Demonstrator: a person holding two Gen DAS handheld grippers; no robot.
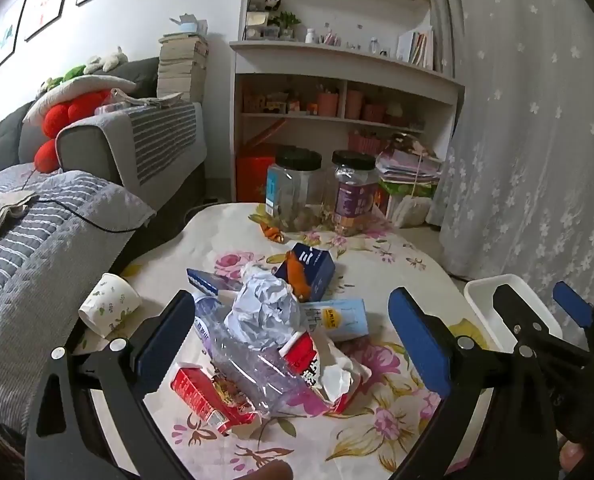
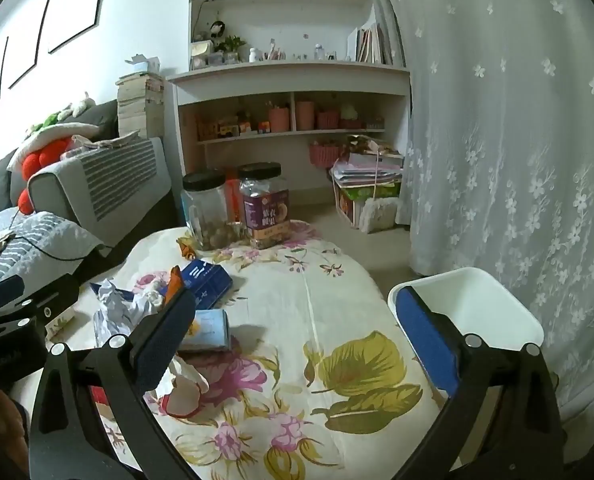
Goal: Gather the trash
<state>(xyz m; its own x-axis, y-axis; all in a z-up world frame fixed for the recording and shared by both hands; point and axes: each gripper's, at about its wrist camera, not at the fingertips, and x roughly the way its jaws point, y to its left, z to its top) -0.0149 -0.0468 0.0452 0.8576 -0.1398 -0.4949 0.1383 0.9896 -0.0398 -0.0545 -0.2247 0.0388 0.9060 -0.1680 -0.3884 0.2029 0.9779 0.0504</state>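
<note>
A: Trash sits heaped at twelve o'clock between the left tool's (image 1: 285, 344) spread, empty fingers: crushed plastic bottle (image 1: 253, 364), crumpled paper (image 1: 263, 308).

B: Right tool (image 2: 293, 344) gapes too, white bin (image 2: 497, 304) at two o'clock. Risk: the slick bottle squirts free, dragging the red wrapper (image 1: 321, 372) off the tabletop (image 2: 337, 280).

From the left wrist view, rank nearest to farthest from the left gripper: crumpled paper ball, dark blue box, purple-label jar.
1. Crumpled paper ball, on the pile just ahead of the left gripper.
2. Dark blue box, behind the ball, mid-table.
3. Purple-label jar, far table edge.
</note>
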